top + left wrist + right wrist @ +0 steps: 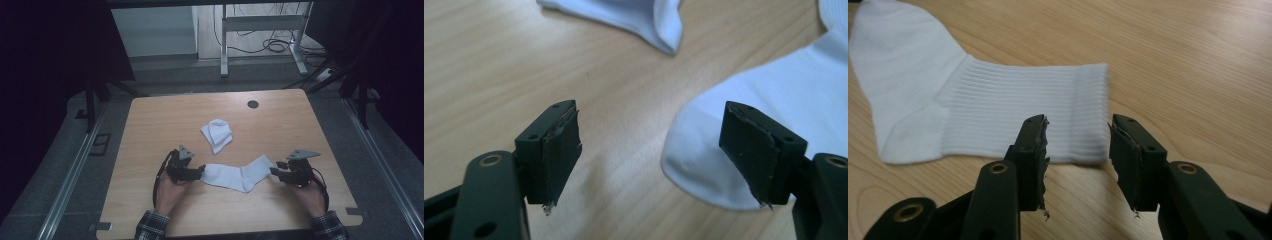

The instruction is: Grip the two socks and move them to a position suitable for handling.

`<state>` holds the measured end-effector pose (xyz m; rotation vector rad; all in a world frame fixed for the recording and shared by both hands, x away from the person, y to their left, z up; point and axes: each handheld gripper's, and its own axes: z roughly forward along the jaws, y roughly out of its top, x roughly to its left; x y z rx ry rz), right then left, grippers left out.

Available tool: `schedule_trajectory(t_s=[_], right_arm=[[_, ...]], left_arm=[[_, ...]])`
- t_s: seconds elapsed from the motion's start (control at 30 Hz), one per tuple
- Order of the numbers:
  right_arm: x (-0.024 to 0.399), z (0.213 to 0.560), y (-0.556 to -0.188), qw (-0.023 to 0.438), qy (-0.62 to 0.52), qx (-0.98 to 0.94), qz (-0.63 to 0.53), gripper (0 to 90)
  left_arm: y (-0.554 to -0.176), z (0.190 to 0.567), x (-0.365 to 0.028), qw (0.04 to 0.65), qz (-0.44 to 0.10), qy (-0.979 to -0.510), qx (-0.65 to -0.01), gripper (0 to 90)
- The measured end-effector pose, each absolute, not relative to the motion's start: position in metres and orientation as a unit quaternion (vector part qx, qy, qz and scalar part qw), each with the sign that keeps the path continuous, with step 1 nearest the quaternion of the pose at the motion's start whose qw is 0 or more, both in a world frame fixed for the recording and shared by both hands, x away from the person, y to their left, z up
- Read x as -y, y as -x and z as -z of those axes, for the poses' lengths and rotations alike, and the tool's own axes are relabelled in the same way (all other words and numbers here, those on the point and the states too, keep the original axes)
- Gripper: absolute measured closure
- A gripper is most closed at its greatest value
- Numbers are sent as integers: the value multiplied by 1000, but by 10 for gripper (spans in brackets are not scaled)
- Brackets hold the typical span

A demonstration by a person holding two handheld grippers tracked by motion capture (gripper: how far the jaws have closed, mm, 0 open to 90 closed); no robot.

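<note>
Left tool (199, 172) sits low at the near left part of the desk (150, 125), held in the person's left hand (170, 192), and it points toward the toe end of the flat white sock (240, 175). Its own view shows its jaws standing wide apart with bare wood between them; the rounded toe of the flat white sock (774, 115) lies behind the right jaw, and the pads do not press on it, so nothing is gripped. Farther back from that tool, toward the middle of the desk, lies a folded white sock (217, 134), apart from the flat one; a corner of the folded white sock (644, 17) shows at the top of the left gripper view. The flat sock stretches across the near middle of the desk, bent at the heel, toe to the left and ribbed cuff to the right. At the cuff end waits the right tool (274, 171), held in the person's right hand (310, 195) and pointing left. In its own view the right tool (1078, 142) has its jaws partly open, with the edge of the ribbed cuff of the flat white sock (998, 105) lying just beyond and between the tips; the pads are clear of the cloth. A dark round hole (253, 104) sits near the far edge of the desk. Plaid sleeves (150, 227) show at the bottom of the high view.
</note>
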<state>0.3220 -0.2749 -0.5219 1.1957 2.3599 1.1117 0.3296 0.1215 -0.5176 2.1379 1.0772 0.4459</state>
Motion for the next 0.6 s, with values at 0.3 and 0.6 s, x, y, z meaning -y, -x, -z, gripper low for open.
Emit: schedule_trajectory(t_s=[0.3, 0.6], right_arm=[[295, 526, -318, 149, -431, -805, -379, 526], [305, 532, -315, 156, -436, -806, -369, 495]], left_arm=[[-347, 506, -108, 353, -171, -829, -398, 308], [-360, 505, -95, 355, -163, -834, -390, 357]])
